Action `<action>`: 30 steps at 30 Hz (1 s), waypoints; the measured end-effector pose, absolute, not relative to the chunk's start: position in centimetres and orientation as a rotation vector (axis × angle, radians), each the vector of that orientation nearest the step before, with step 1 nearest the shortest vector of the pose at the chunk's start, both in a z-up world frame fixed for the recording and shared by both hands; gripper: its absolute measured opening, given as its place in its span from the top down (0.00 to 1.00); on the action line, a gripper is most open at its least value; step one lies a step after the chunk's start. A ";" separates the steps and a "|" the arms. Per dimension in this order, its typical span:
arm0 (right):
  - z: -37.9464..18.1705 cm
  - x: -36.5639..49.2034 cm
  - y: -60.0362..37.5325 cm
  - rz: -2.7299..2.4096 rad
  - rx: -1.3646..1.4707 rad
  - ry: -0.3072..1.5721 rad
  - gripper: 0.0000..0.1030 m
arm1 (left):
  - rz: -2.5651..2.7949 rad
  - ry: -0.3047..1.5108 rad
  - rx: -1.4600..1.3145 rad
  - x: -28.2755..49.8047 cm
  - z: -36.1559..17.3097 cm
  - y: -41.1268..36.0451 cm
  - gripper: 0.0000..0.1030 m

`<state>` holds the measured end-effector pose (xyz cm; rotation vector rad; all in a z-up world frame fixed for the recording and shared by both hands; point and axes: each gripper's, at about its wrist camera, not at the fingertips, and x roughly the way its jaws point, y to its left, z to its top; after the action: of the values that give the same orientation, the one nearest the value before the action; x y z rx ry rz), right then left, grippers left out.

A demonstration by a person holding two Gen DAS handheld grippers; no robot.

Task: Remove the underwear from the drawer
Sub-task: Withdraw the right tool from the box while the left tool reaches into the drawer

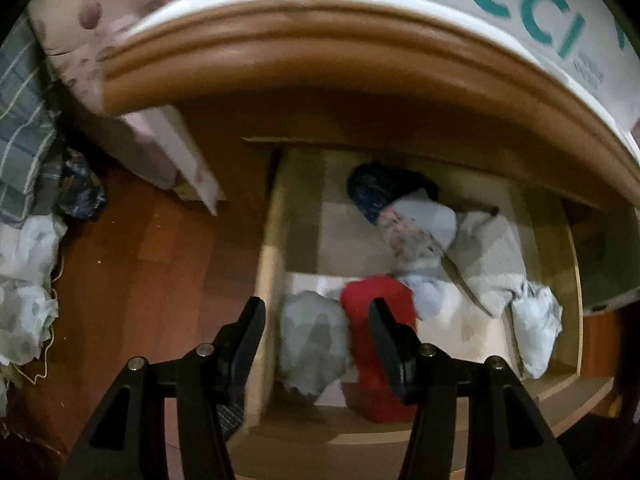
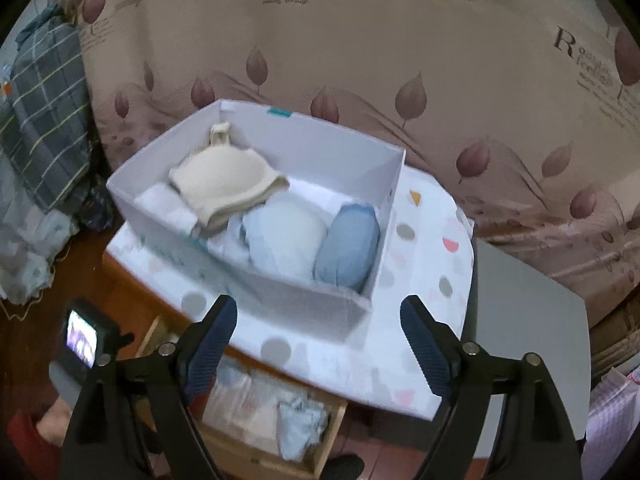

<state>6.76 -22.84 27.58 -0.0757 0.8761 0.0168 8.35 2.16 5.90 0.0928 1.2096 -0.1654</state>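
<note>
The left gripper (image 1: 316, 312) points steeply down over an open wooden drawer (image 1: 276, 208). Its jaws stand about half apart with nothing pressed between them. Seen through the gap is a crumpled grey piece of underwear (image 1: 310, 344) at about 6 o'clock in the drawer. A red piece (image 1: 380, 344) lies just beside it toward 3 o'clock, partly behind the right-hand finger (image 1: 390, 344). Further in, toward 12 o'clock, lie a dark blue rolled piece (image 1: 376, 188) and a pale flowered bundle (image 1: 416, 228), touching each other. More pale blue-white pieces (image 1: 536, 328) sit toward 3 o'clock. The picture is blurred, so the exact edges of the cloth are hard to tell. A brown tabletop edge (image 1: 320, 52) overhangs the drawer at 12 o'clock.

The right gripper (image 2: 318, 320) hangs over a white box (image 2: 304, 296) that stands on a dotted cloth (image 2: 424, 280). Its jaws are spread wide and hold nothing. In the box, a beige bra (image 2: 224, 184) lies at 10 o'clock. A pale blue-white piece (image 2: 284, 236) lies in the middle, and a blue roll (image 2: 348, 240) touches it at 3 o'clock. Below the fingers, at 6 o'clock, the open drawer shows again with a pale blue piece (image 2: 300, 424) in it. A small lit screen (image 2: 82, 338) sits at 8 o'clock. A leaf-patterned curtain (image 2: 360, 48) fills the background.
</note>
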 end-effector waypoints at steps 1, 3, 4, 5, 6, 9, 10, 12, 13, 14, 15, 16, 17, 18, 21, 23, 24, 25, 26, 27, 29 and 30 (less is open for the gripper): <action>27.1 6.0 -23.1 0.019 -0.072 0.881 0.20 | -0.180 1.224 0.088 8.3 5.6 1.8 0.47; 26.1 5.1 -23.5 0.026 -0.065 0.900 0.20 | -0.211 1.263 0.078 8.3 4.8 1.1 0.47; 25.5 4.6 -23.7 0.026 -0.059 0.911 0.20 | -0.223 1.279 0.079 8.3 4.5 0.8 0.47; 24.8 4.2 -24.0 0.025 -0.052 0.920 0.20 | -0.234 1.289 0.078 8.2 4.3 0.6 0.47; 23.9 3.8 -24.2 0.027 -0.047 0.935 0.20 | -0.244 1.299 0.087 8.1 4.0 0.2 0.47; 21.1 2.8 -25.2 0.014 -0.017 0.979 0.20 | -0.247 1.311 0.133 8.0 3.3 -0.7 0.47; 20.4 2.5 -25.5 0.011 -0.005 0.988 0.20 | -0.247 1.319 0.140 8.0 3.0 -0.9 0.47; 18.7 2.1 -26.3 0.006 0.038 1.012 0.20 | -0.237 1.338 0.145 8.4 2.3 -1.4 0.47; 18.2 1.9 -26.6 0.001 0.055 1.018 0.20 | -0.233 1.349 0.146 8.5 2.1 -1.6 0.47; 17.5 1.7 -26.9 -0.001 0.076 1.027 0.20 | -0.228 1.364 0.143 8.7 1.6 -1.7 0.47; 17.0 1.6 -27.1 0.002 0.089 1.036 0.20 | -0.226 1.373 0.140 8.9 1.4 -1.8 0.47; 16.5 1.5 -27.2 0.004 0.096 1.044 0.20 | -0.223 1.384 0.137 9.1 1.0 -1.9 0.47; 16.1 1.4 -27.3 0.003 0.099 1.050 0.20 | -0.218 1.391 0.139 9.1 0.8 -2.0 0.47; 15.9 1.4 -27.4 0.003 0.099 1.054 0.20 | -0.211 1.396 0.149 9.2 0.5 -2.1 0.47; 15.3 1.2 -27.9 -0.005 0.106 1.057 0.20 | -0.211 1.417 0.171 9.3 -0.2 -2.6 0.47; 15.1 1.1 -28.3 -0.014 0.115 1.054 0.20 | -0.220 1.435 0.172 9.5 -0.7 -2.9 0.47; 14.9 1.0 -28.5 -0.019 0.121 1.055 0.20 | -0.226 1.448 0.169 9.6 -0.9 -3.0 0.47; 14.6 1.0 -28.7 -0.023 0.127 1.059 0.19 | -0.228 1.458 0.170 9.7 -1.1 -3.1 0.47; 14.1 0.9 -28.9 -0.024 0.138 1.067 0.19 | -0.225 1.467 0.178 9.9 -1.2 -3.1 0.47; 13.8 0.9 -28.9 -0.024 0.143 1.075 0.19 | -0.227 1.473 0.183 10.1 -1.4 -3.2 0.47; 13.0 0.9 -29.0 -0.029 0.150 1.091 0.19 | -0.218 1.493 0.208 10.3 -1.9 -3.4 0.47; 12.8 0.9 -29.0 -0.028 0.152 1.097 0.19 | -0.215 1.512 0.215 10.6 -2.3 -3.7 0.47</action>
<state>0.88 -28.96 12.76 0.1523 1.0967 -0.0275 10.59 -3.68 -2.31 0.2152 1.5116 -0.2154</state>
